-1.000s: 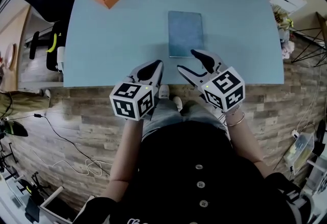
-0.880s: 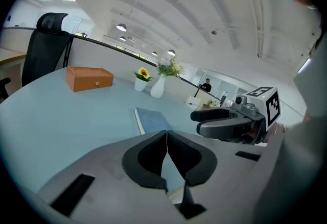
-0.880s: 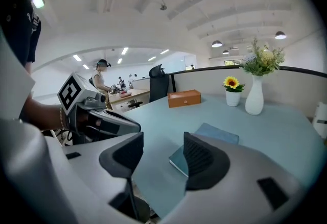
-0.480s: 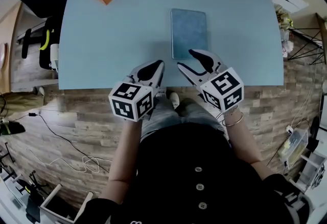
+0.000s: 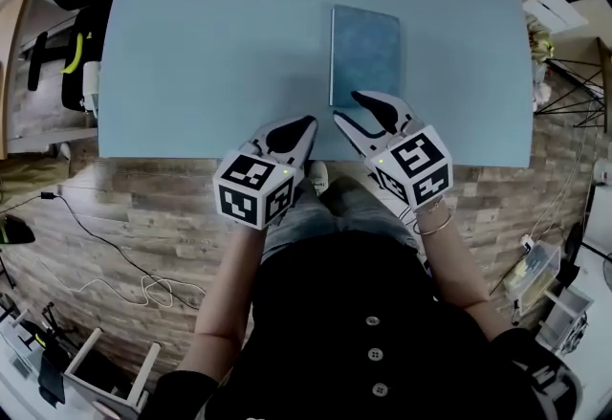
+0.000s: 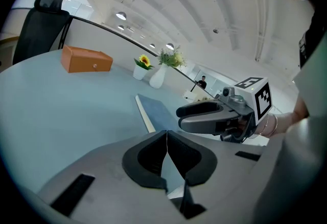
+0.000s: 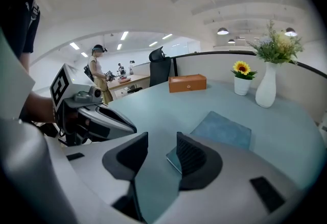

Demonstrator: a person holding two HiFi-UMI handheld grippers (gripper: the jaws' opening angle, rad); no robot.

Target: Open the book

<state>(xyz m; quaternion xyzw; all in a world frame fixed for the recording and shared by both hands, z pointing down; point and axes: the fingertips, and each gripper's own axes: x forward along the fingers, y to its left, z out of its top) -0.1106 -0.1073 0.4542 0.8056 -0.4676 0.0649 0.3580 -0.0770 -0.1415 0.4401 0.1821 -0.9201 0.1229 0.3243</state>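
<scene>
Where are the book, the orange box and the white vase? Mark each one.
book (image 5: 365, 56): head view, middle of its blue cover.
orange box (image 6: 89, 64): left gripper view, its long front face.
white vase (image 7: 265, 93): right gripper view, its rounded body.

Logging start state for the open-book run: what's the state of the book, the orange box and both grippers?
book: closed, lying flat.
orange box: lid shut.
left gripper: shut, empty.
right gripper: open, at the book's near edge, not gripping it.
</scene>
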